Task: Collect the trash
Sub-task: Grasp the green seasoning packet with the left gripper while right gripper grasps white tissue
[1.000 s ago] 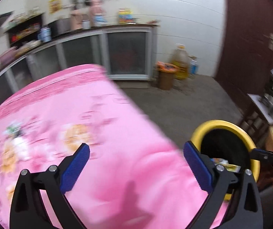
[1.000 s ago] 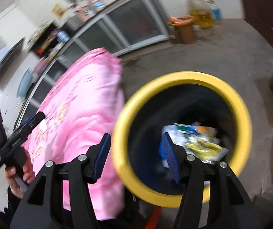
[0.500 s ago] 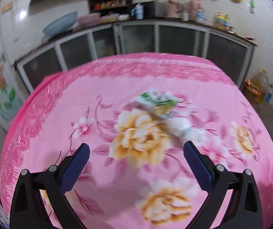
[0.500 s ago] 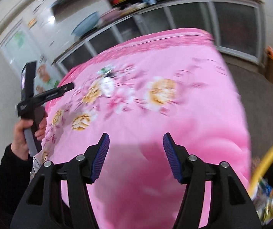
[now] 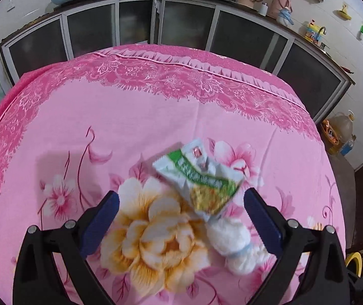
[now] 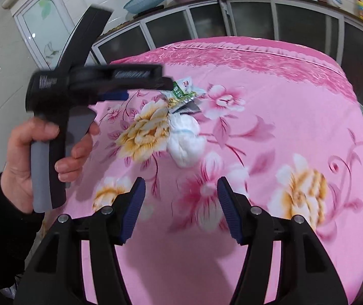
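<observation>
A crumpled white-and-green snack wrapper [image 5: 201, 178] lies on the pink flowered tablecloth [image 5: 135, 122], with a wad of white tissue [image 5: 234, 241] just in front of it. My left gripper [image 5: 181, 218] is open and empty, its blue pads either side of this trash, hovering above it. In the right wrist view the wrapper [image 6: 184, 94] and tissue [image 6: 185, 137] lie mid-table, with the left gripper [image 6: 135, 86] held over them by a hand. My right gripper [image 6: 181, 208] is open and empty, nearer the table's front edge.
A yellow-rimmed bin [image 5: 354, 264] shows low at the right, off the table edge. Glass-fronted cabinets [image 5: 181, 23] with basins and jugs line the back wall. An orange-lidded bucket and oil bottle [image 5: 339, 132] stand on the floor at right.
Both grippers have swung from the yellow bin back over the table. The left gripper has moved in close above the wrapper and tissue. Both stay open.
</observation>
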The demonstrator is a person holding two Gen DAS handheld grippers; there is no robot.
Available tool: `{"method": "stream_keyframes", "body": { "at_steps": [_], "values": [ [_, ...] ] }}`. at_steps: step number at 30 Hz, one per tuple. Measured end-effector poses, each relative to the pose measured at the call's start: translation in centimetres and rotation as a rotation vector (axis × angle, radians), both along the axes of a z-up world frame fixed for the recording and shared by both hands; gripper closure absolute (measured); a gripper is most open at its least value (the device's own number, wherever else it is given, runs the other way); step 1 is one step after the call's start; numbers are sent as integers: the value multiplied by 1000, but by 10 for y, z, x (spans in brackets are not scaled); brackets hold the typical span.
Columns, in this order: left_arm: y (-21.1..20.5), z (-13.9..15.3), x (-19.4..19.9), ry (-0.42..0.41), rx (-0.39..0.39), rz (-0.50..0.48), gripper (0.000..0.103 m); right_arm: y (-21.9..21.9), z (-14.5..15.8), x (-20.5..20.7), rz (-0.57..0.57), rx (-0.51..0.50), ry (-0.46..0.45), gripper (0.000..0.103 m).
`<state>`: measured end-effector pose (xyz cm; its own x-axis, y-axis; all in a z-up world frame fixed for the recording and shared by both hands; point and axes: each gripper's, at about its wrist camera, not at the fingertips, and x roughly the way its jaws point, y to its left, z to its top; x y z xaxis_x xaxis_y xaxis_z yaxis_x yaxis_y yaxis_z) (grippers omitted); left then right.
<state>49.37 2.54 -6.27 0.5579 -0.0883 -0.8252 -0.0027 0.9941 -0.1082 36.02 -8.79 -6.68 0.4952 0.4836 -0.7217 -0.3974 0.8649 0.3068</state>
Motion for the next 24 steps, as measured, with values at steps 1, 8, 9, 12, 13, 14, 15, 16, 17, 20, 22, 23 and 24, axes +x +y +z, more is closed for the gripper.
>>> {"method": "stream_keyframes", "body": {
  "at_steps": [1, 8, 9, 12, 13, 14, 15, 16, 17, 20, 22, 23, 24],
  "values": [
    [-3, -2, 8, 13, 28, 1, 8, 3, -1, 4, 3, -8, 0, 47],
    [1, -31, 38, 106, 25, 57, 8, 26, -17, 42, 8, -70, 30, 47],
    [0, -33, 42, 101, 43, 64, 8, 28, -21, 50, -6, -77, 41, 47],
    [3, -42, 53, 109, 53, 90, 8, 34, -31, 64, 3, -60, 84, 48],
    [5, -45, 56, 117, 36, 95, 8, 36, -32, 66, 7, -61, 89, 48],
    [6, -48, 59, 123, 21, 96, 8, 41, -33, 68, 20, -68, 88, 48],
    [5, -50, 61, 123, 20, 94, 8, 44, -34, 69, 31, -76, 89, 50],
    [4, -51, 62, 117, 34, 90, 8, 49, -35, 69, 45, -85, 94, 52],
    [2, -52, 65, 110, 45, 84, 10, 53, -36, 70, 55, -87, 100, 56],
    [1, -50, 67, 95, 47, 74, 36, 60, -37, 70, 67, -94, 107, 68],
    [4, -49, 68, 97, 14, 77, 60, 61, -38, 73, 57, -95, 109, 69],
    [7, -49, 69, 100, -3, 80, 71, 61, -37, 74, 49, -87, 118, 71],
    [9, -49, 70, 104, -20, 78, 75, 60, -37, 74, 46, -80, 125, 72]
  ]
}}
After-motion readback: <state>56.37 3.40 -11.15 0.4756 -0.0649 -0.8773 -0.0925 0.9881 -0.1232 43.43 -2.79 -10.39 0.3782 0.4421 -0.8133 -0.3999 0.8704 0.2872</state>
